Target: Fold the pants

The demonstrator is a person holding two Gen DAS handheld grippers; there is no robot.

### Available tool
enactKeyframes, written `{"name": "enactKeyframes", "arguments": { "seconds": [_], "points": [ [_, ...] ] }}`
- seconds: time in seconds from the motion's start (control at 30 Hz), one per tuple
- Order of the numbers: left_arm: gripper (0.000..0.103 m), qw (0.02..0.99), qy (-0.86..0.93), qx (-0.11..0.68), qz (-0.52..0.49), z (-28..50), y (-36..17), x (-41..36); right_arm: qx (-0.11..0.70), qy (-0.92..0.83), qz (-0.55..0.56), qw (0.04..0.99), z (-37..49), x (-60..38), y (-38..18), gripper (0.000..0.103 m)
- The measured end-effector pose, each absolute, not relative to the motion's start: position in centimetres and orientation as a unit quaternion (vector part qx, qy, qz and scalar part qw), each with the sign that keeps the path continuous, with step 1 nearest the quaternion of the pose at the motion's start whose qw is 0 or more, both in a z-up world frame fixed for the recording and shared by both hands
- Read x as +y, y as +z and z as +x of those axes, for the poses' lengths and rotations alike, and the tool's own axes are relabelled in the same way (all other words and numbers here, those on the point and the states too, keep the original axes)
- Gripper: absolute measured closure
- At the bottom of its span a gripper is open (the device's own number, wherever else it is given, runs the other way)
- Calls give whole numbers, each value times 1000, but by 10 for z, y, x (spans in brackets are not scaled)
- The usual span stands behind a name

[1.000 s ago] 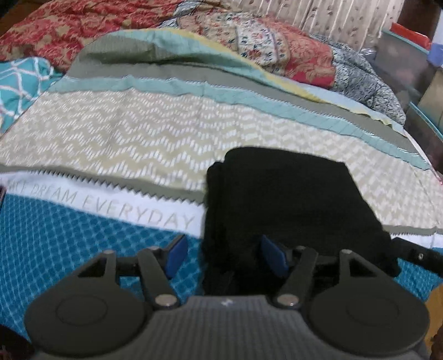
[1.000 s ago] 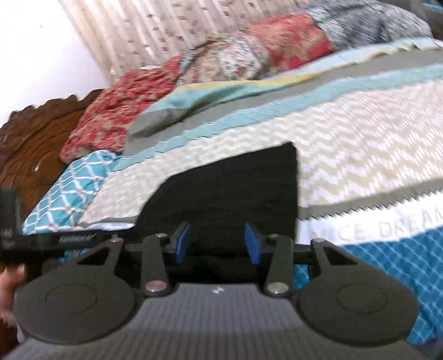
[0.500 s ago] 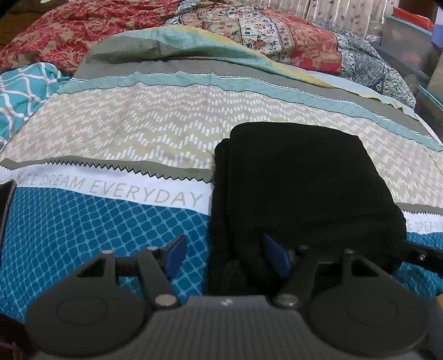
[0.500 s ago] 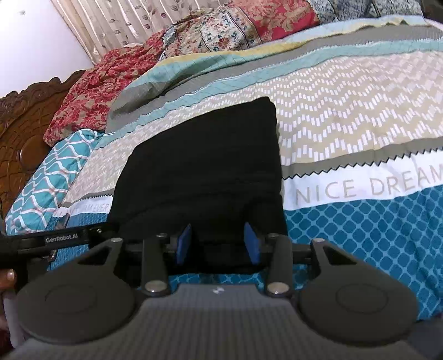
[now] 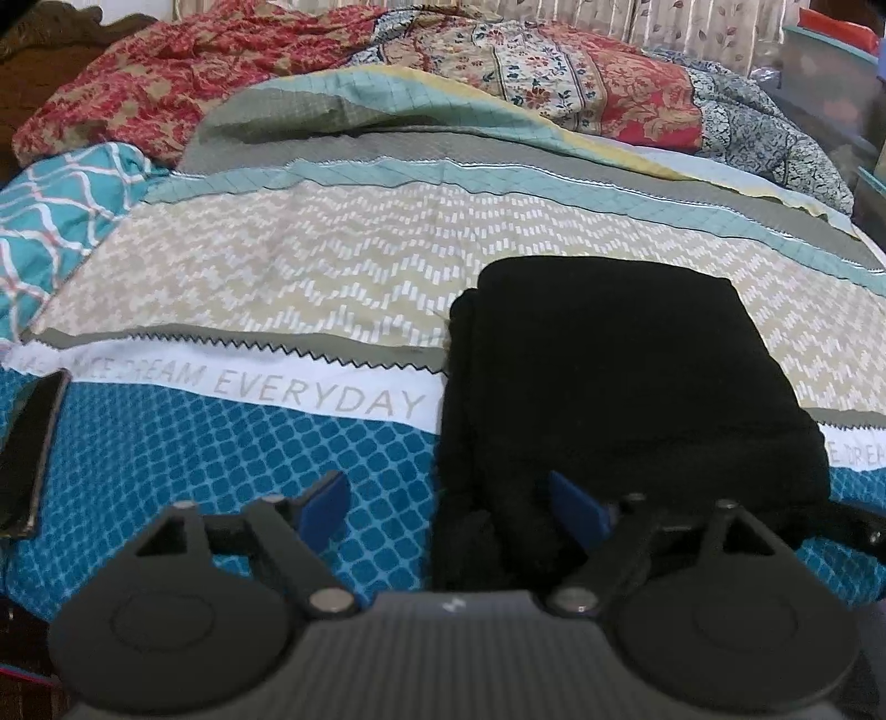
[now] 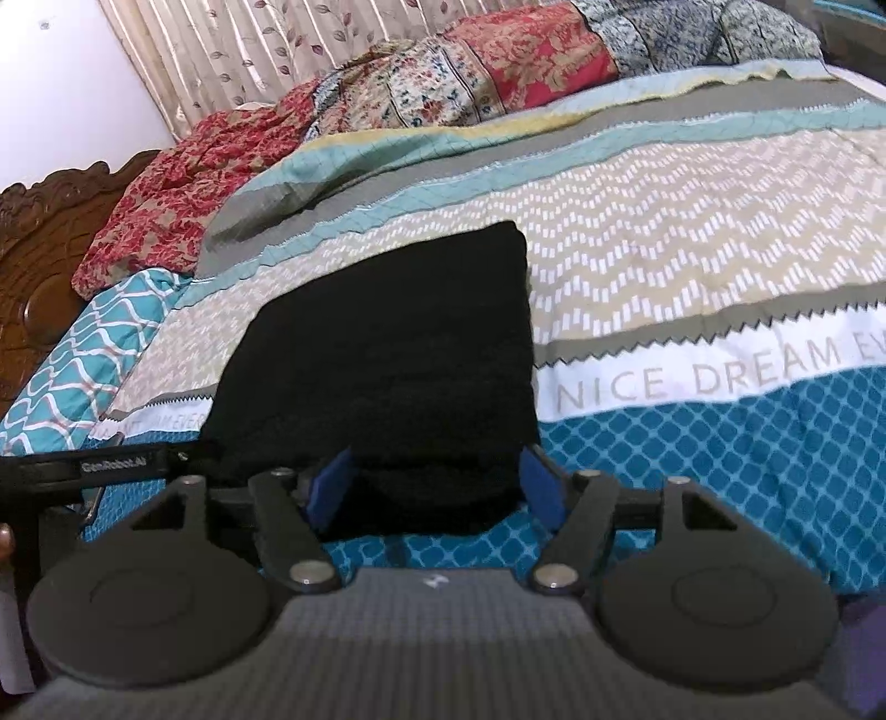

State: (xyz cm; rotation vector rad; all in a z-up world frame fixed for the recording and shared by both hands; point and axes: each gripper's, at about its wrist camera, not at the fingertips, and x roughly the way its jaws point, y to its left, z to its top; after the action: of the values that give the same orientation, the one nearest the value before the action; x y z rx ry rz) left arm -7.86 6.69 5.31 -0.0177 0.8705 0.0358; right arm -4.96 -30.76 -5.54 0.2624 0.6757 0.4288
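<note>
The black pants point(image 5: 614, 382) lie folded into a thick rectangle on the patterned bedspread point(image 5: 310, 277). My left gripper point(image 5: 451, 507) is open at the bundle's near left corner, its right pad against the fabric and its left pad over the blue spread. In the right wrist view the pants point(image 6: 387, 354) sit just ahead of my right gripper point(image 6: 434, 490), which is open wide at the near edge and holds nothing. The left gripper's body point(image 6: 111, 468) shows at the left of that view.
Red floral quilts point(image 5: 554, 72) and a teal patterned pillow point(image 5: 55, 210) are heaped at the back. A dark phone point(image 5: 30, 448) lies on the spread at far left. A carved wooden headboard point(image 6: 39, 255) and curtains point(image 6: 249, 50) stand behind the bed.
My right gripper has opened wider and drawn back from the bundle's near edge. The left gripper has pulled back a little, staying open. The pants have not moved.
</note>
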Motion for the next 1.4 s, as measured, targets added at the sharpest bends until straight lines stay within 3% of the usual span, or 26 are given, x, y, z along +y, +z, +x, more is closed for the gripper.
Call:
{"name": "enactKeyframes", "arguments": {
  "seconds": [0.3,0.57,1.03,1.4],
  "points": [
    [9,906,33,423,-3,-77,51,68,371,215,121,895,-42,-295,-76,27],
    [1,902,42,430,-7,-72,46,70,365,247,151,885,-41,-295,-87,1],
    [0,905,54,422,8,-70,44,62,338,266,280,858,-42,-321,-97,0],
    [0,902,55,428,4,-70,44,62,345,267,267,859,-41,-320,-93,0]
  ]
}}
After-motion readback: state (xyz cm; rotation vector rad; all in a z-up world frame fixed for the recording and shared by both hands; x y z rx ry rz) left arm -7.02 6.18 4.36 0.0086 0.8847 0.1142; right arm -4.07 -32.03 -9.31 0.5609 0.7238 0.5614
